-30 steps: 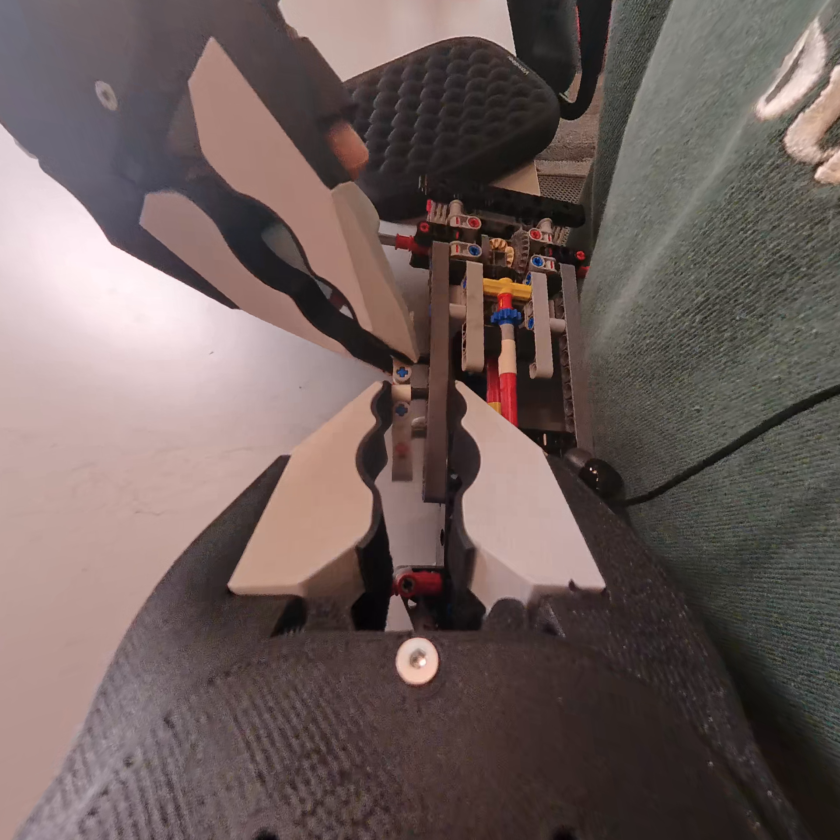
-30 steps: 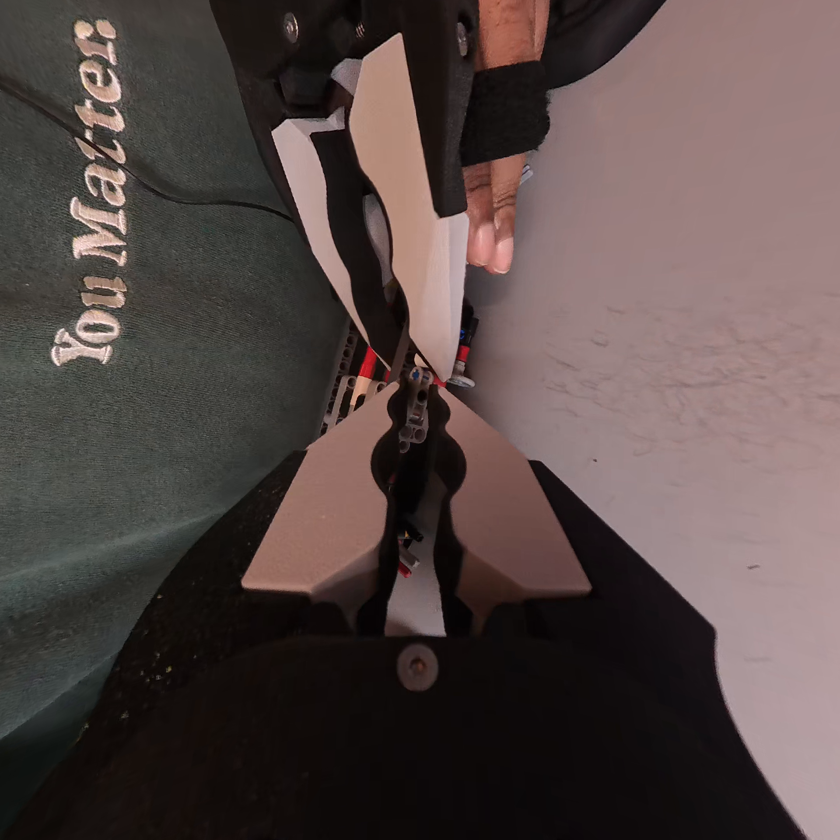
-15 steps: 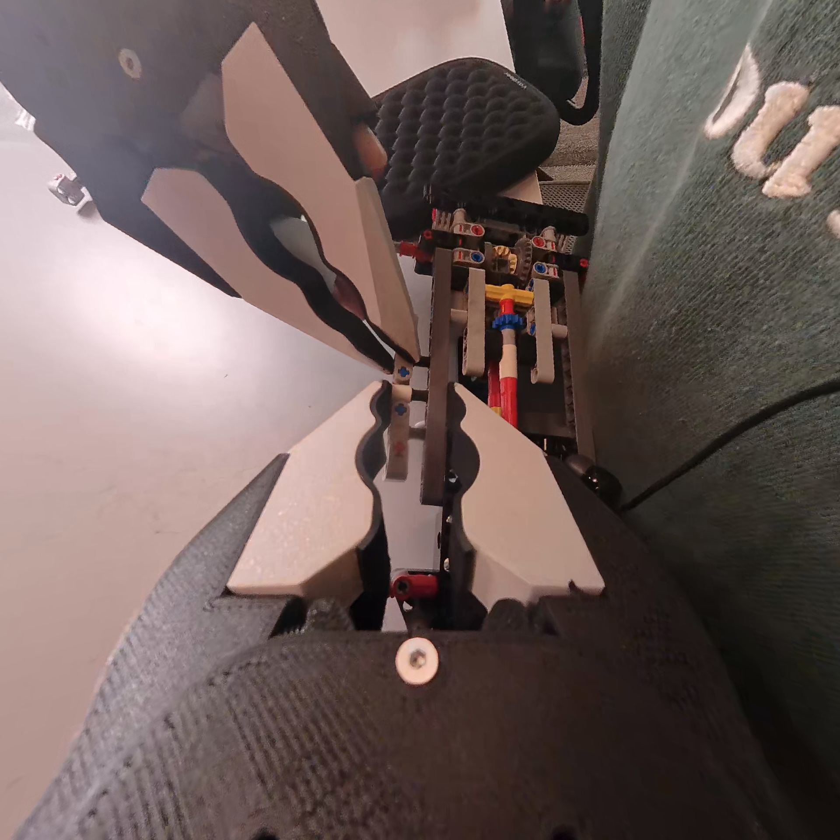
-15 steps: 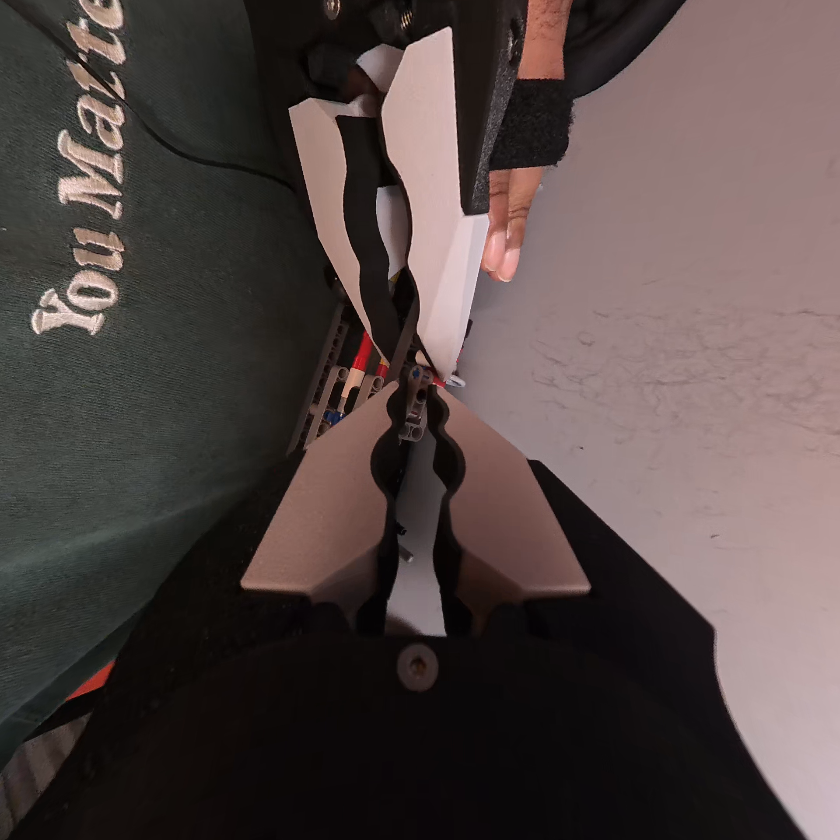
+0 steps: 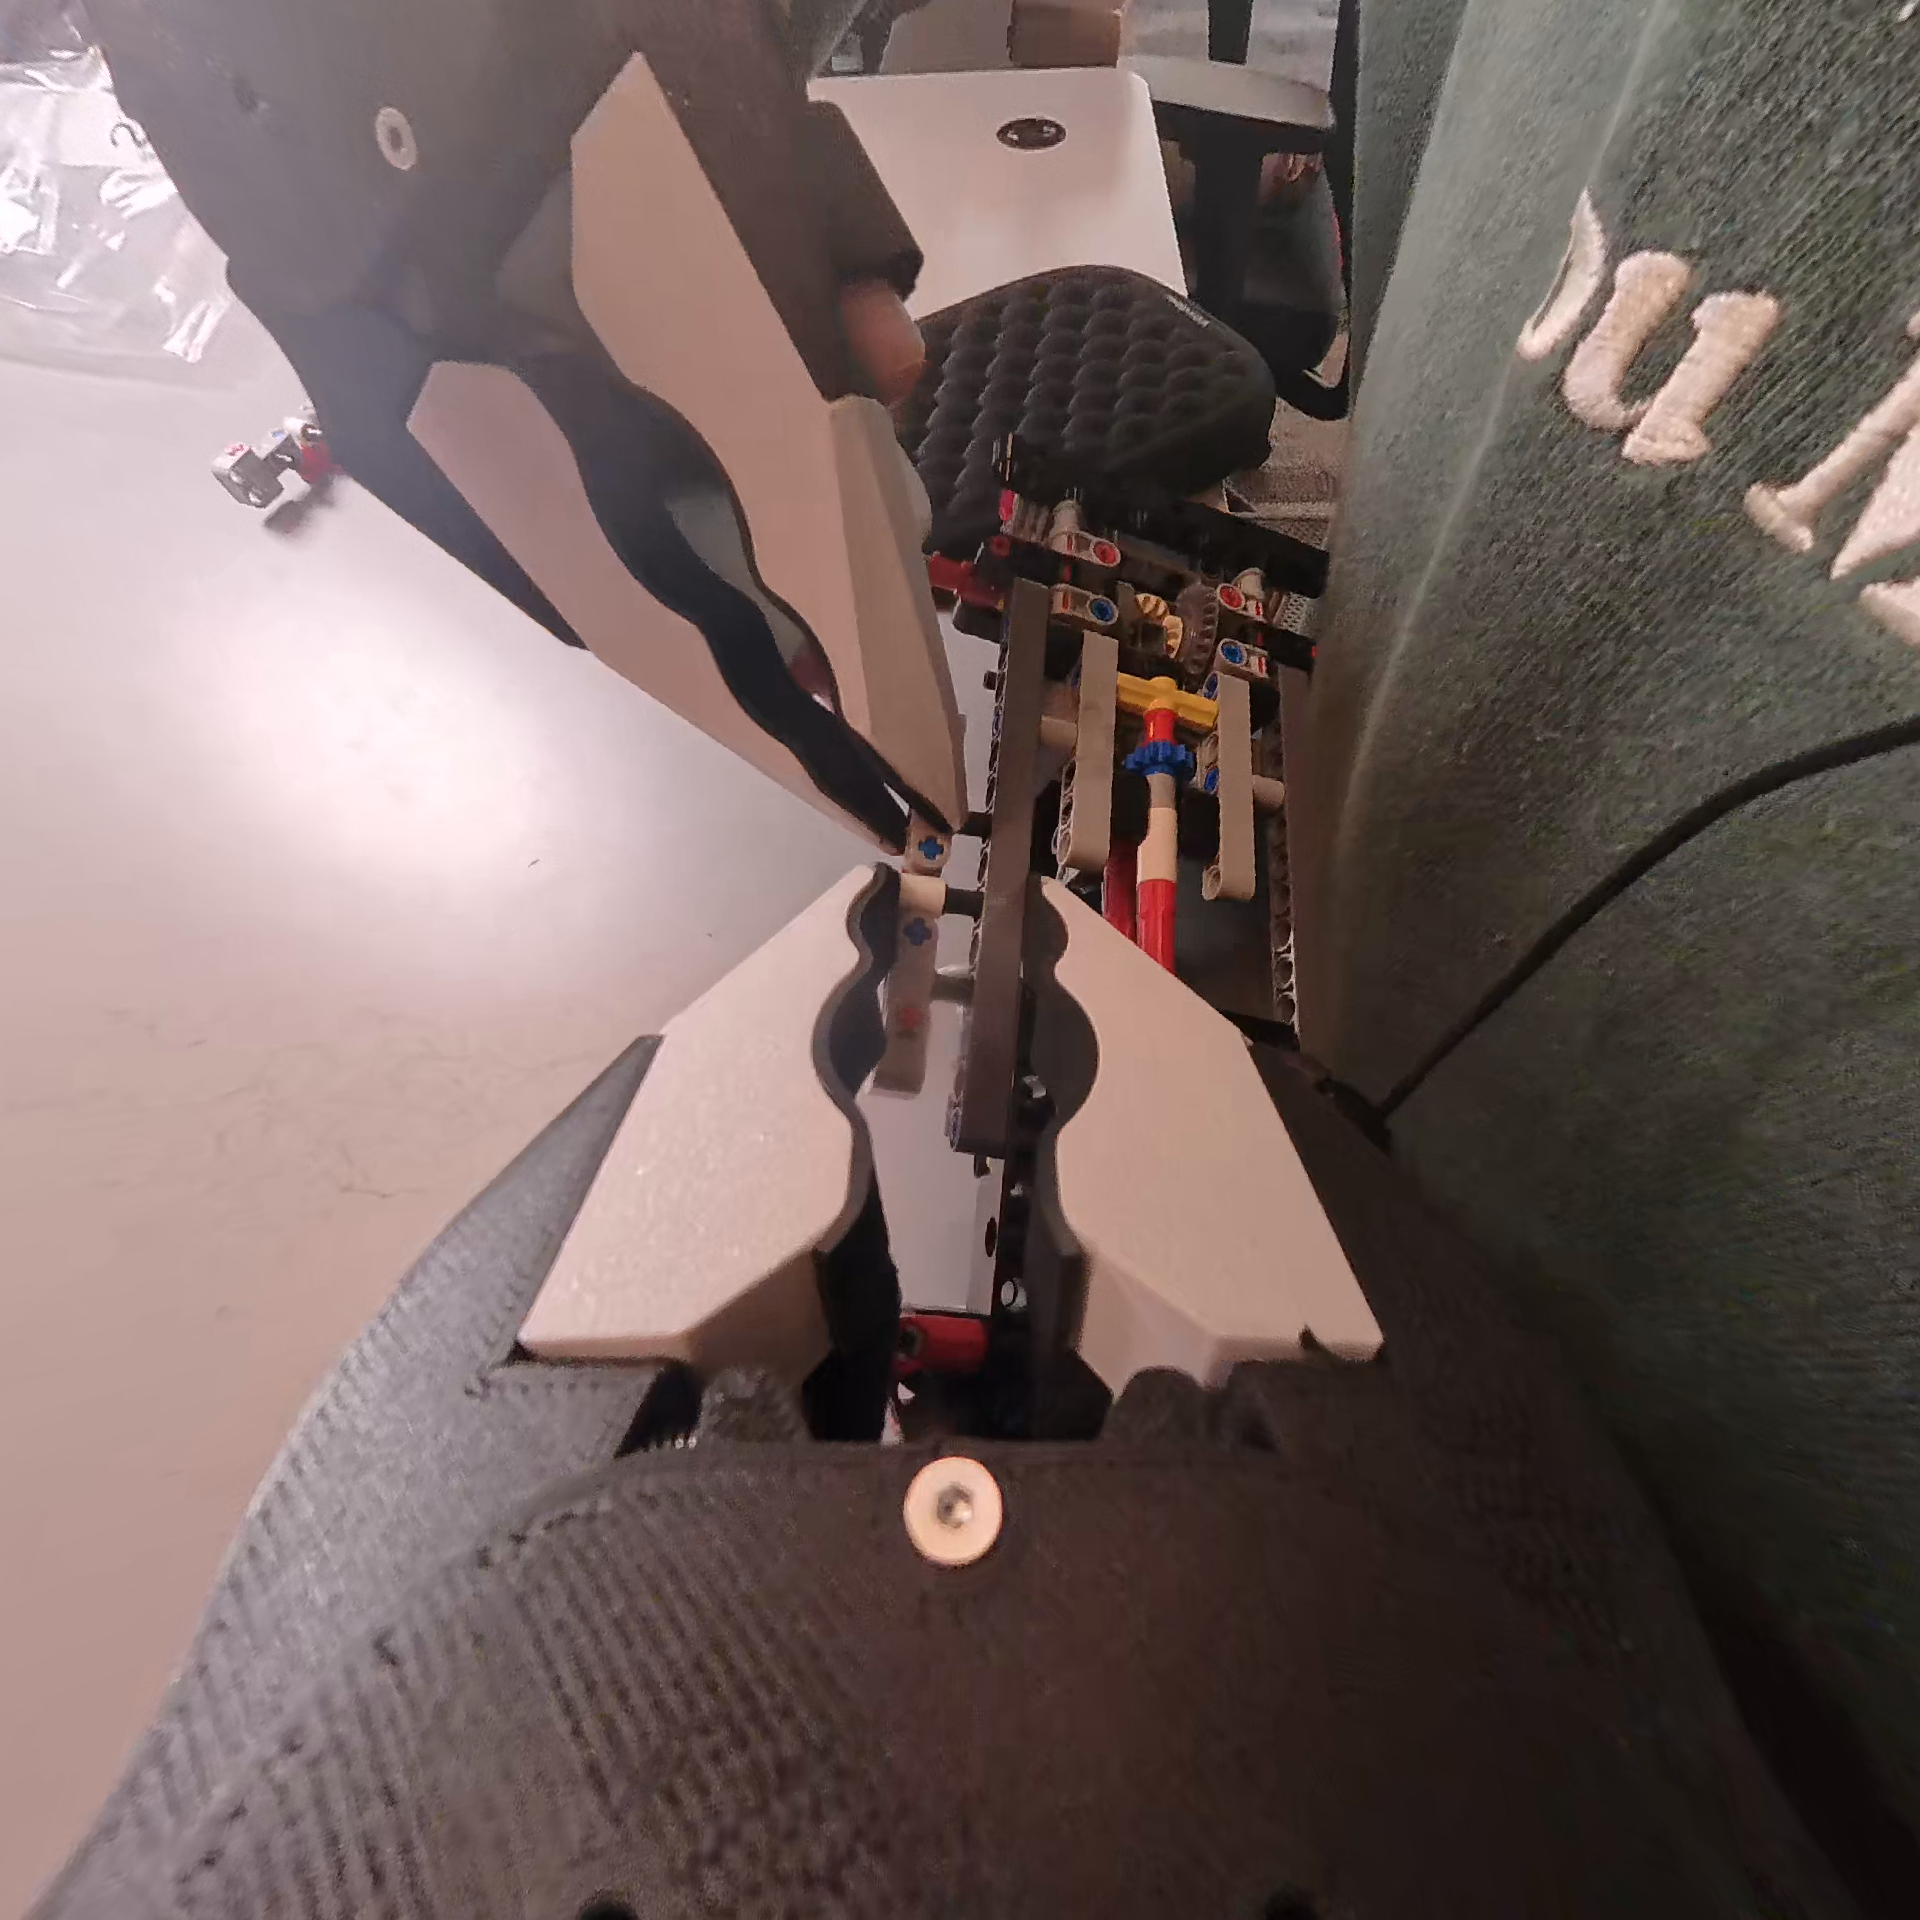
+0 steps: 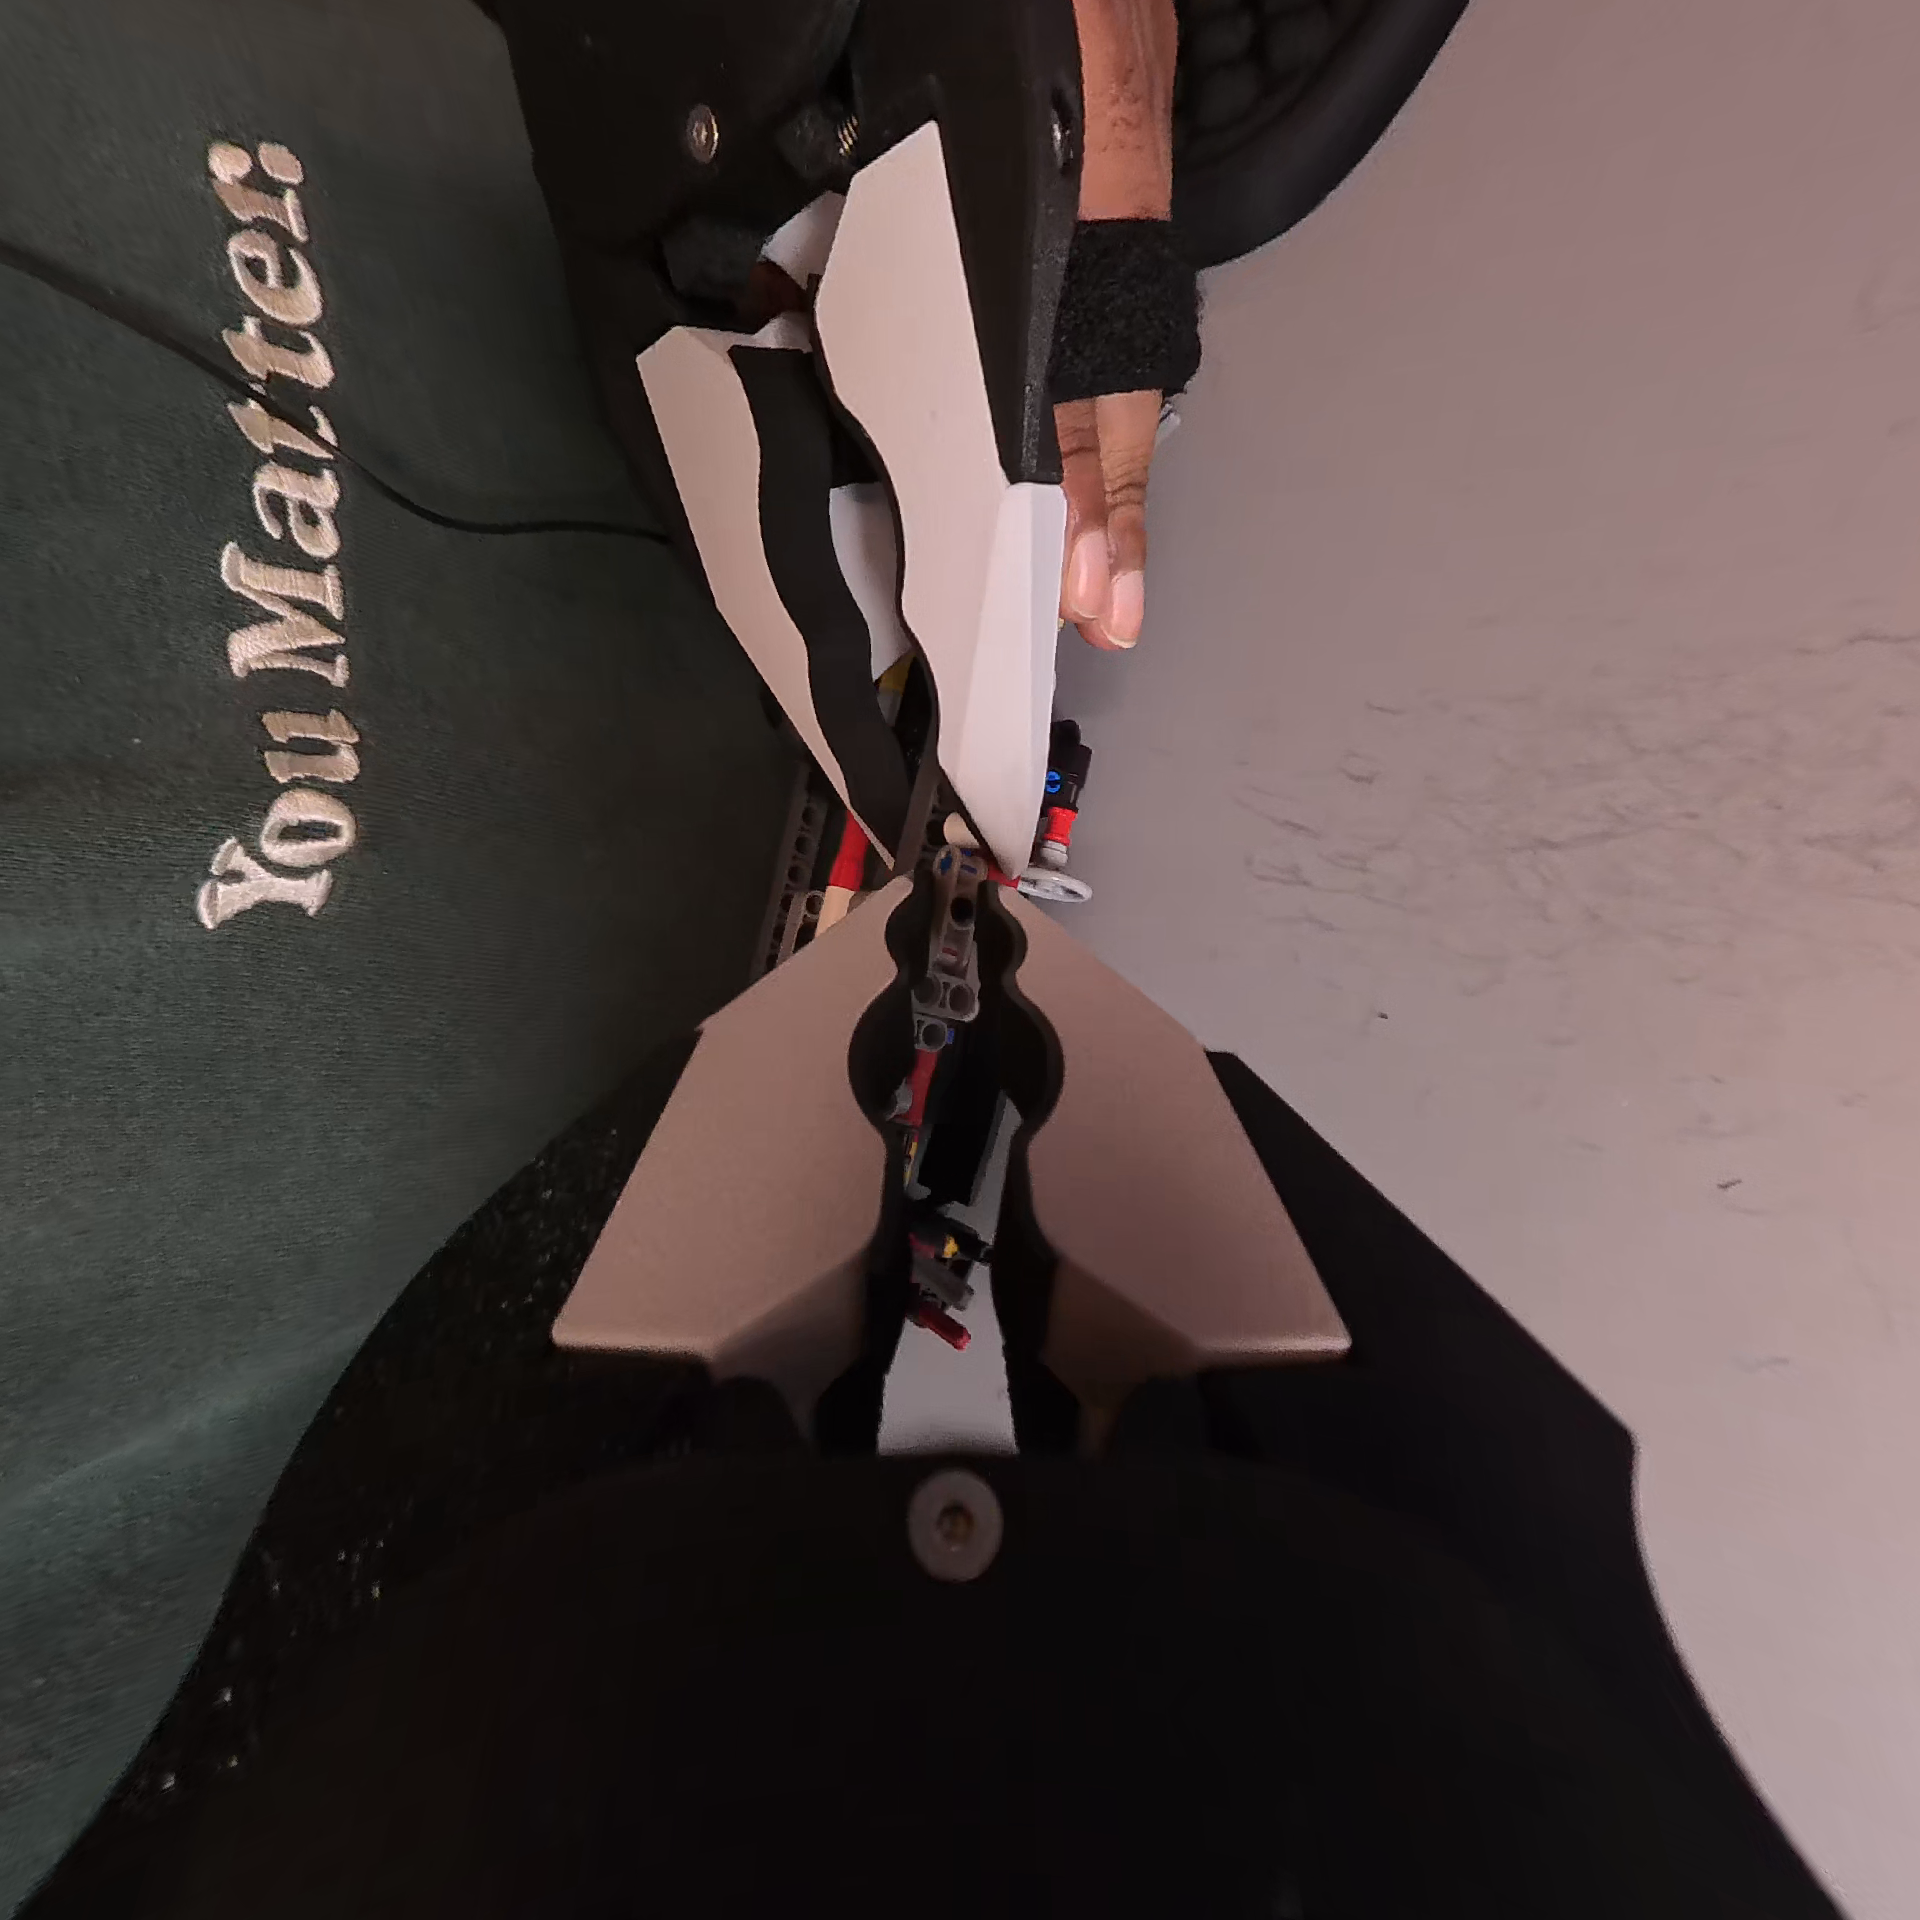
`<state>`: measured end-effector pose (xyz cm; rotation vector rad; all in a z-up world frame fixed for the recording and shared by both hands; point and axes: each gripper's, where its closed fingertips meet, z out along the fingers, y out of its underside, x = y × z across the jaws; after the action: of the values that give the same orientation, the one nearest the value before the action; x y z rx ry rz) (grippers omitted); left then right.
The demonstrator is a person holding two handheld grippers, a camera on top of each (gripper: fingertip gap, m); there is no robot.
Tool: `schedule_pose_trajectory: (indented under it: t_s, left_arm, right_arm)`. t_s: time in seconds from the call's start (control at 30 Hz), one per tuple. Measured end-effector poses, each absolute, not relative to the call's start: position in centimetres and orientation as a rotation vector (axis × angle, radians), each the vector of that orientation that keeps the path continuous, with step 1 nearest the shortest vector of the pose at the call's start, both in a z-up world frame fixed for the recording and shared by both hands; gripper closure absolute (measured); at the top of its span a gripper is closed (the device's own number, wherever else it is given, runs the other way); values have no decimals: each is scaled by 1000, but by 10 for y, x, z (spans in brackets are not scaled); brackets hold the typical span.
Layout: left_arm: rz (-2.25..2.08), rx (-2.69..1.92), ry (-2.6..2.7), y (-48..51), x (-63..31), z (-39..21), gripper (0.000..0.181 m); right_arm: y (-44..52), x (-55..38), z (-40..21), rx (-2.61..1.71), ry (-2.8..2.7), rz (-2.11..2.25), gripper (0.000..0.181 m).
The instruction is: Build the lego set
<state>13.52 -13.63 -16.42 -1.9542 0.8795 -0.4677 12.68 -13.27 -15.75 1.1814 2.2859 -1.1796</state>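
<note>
The lego assembly (image 5: pixel 1143 748) is a dark beam frame with a red-and-white axle, a yellow piece and a blue gear, held against a green sweatshirt. My left gripper (image 5: pixel 961 904) is shut on its dark grey side beam (image 5: pixel 1003 883) and a light grey liftarm (image 5: pixel 906 997). My right gripper (image 5: pixel 914 821) comes in from the upper left, shut on a small grey connector (image 5: pixel 928 847) at the beam's side. In the right wrist view my right gripper (image 6: pixel 956 883) pinches that connector (image 6: pixel 951 935), tip to tip with the left gripper (image 6: pixel 935 831).
The person's green sweatshirt (image 5: pixel 1610 935) fills the right side, with a black cable (image 5: pixel 1558 914) across it. A black chair seat (image 5: pixel 1091 384) lies behind the assembly. A small loose lego piece (image 5: pixel 265 468) and a plastic bag (image 5: pixel 83 208) lie on the white table (image 5: pixel 312 935).
Both grippers stay shut at the same joint. The left wrist view has tilted up, showing more of the far table. In the right wrist view more of the assembly shows between my fingers.
</note>
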Motion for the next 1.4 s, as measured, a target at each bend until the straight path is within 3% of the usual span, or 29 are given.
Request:
schedule_pose_trajectory:
  t_s: [0.97,1.4]
  left_arm:
    - [-433,-1879,896,-138,133,-161,158]
    - [-438,-1918,907,-136,133,-165,158]
  right_arm:
    - [-120,134,-146,1149,2000,-1240,166]
    - [-120,133,-153,1123,2090,-1210,178]
